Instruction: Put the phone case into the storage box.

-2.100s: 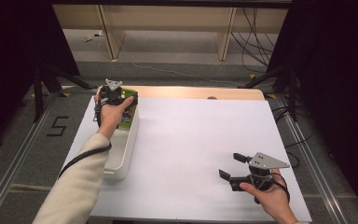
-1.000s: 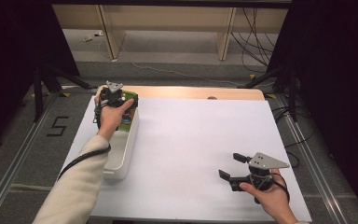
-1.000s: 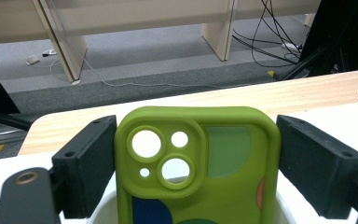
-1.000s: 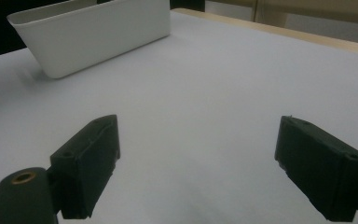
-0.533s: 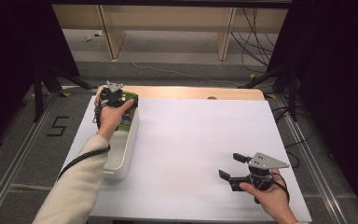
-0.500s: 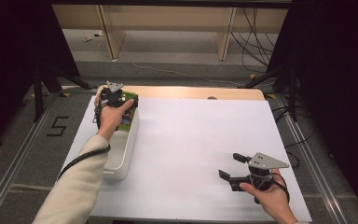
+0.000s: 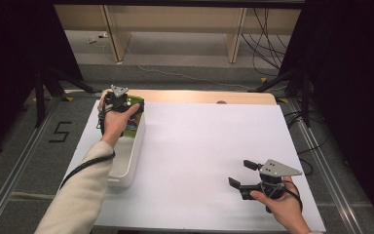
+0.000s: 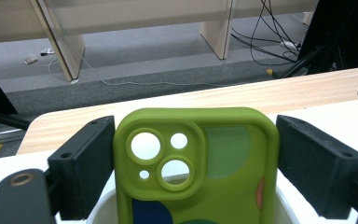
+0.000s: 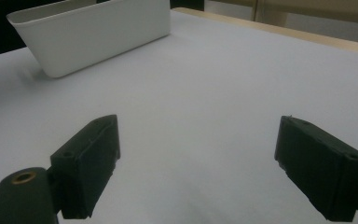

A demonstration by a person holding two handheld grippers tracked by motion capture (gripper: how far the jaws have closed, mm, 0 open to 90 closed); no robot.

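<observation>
White paper covers the bench [image 7: 209,161], with pale wood showing along its far edge and grey carpet beyond. At the far end of the white tub [image 7: 126,161], the left hand-held gripper [image 8: 193,158] has the green phone case [image 8: 196,163] standing upright between its jaws. The jaws have just been opening: the left pad looks right against the case's edge, while there's a thin gap at the right pad, so the grip looks let go. The case is soft-looking matte rubber with rounded corners, round camera holes and coloured blobs. The tub is smooth plastic, oblong. Well off from the tub, the right hand-held gripper [image 7: 246,183] sits spread wide over bare paper, holding nothing.
</observation>
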